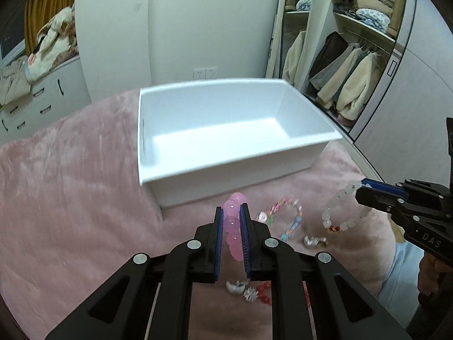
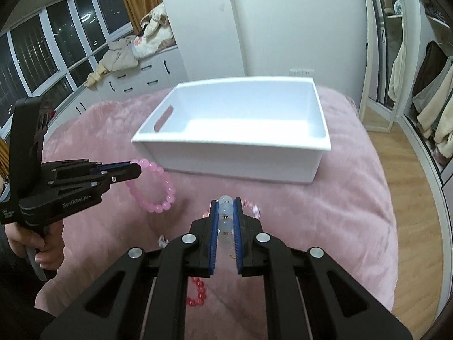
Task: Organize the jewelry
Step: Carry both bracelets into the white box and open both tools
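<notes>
My left gripper [image 1: 231, 212] is shut on a pink bead bracelet [image 1: 232, 225] and holds it above the pink blanket; from the right wrist view the left gripper [image 2: 136, 168] shows with the pink bracelet [image 2: 158, 187] hanging from it. My right gripper [image 2: 225, 205] is shut on a white bead bracelet [image 2: 225, 215]; in the left wrist view the right gripper [image 1: 363, 187] holds the white bracelet [image 1: 339, 212] dangling. An empty white box [image 1: 226, 133] stands just ahead, also in the right wrist view [image 2: 235, 144].
On the pink blanket [image 1: 70, 184] lie a multicoloured bracelet [image 1: 286, 221], a small charm [image 1: 314, 240], a silver ring [image 1: 236, 286], a sparkly piece [image 1: 251, 294] and a red bead bracelet [image 2: 198, 291]. A wardrobe [image 1: 354, 56] stands to the right, drawers [image 2: 136, 79] to the left.
</notes>
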{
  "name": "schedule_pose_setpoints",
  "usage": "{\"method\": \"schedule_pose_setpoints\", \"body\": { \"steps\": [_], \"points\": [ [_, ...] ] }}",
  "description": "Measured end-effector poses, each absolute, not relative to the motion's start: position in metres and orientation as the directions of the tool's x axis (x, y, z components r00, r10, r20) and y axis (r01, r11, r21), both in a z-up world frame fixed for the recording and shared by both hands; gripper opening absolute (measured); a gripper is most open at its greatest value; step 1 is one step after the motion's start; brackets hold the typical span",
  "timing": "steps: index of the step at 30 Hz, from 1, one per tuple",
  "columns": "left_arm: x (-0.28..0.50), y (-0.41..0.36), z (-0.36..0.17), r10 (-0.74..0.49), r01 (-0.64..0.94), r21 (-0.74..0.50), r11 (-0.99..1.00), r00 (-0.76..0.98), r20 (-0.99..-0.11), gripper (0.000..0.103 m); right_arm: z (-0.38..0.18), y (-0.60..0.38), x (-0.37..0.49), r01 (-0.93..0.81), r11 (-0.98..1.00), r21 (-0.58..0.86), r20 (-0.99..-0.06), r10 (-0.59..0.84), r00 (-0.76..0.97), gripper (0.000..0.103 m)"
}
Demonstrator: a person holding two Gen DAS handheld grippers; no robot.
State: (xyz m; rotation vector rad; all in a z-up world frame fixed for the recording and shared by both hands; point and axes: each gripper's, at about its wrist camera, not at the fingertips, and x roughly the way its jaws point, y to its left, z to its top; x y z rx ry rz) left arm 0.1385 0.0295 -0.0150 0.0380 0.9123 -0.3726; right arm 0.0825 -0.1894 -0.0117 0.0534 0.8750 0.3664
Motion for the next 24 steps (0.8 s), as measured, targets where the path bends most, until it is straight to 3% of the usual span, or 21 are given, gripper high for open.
{"method": "schedule_pose_setpoints", "body": {
  "steps": [16, 24],
  "points": [
    [0.176, 0.015, 0.043, -0.264, 0.324, -0.057, 0.944, 0.643, -0.719, 0.017, 0.033, -0.196, 0.136, -0.329, 0.928, 0.172, -0.668, 0.356, 0.654, 0.01],
    [0.219, 0.011, 0.043, -0.228, 0.296, -0.031, 0.955, 0.658, -0.718, 0.017, 0.022, -0.196, 0.184, -0.316, 0.929, 0.192, -0.675, 0.358, 0.645, 0.01]
  ]
}}
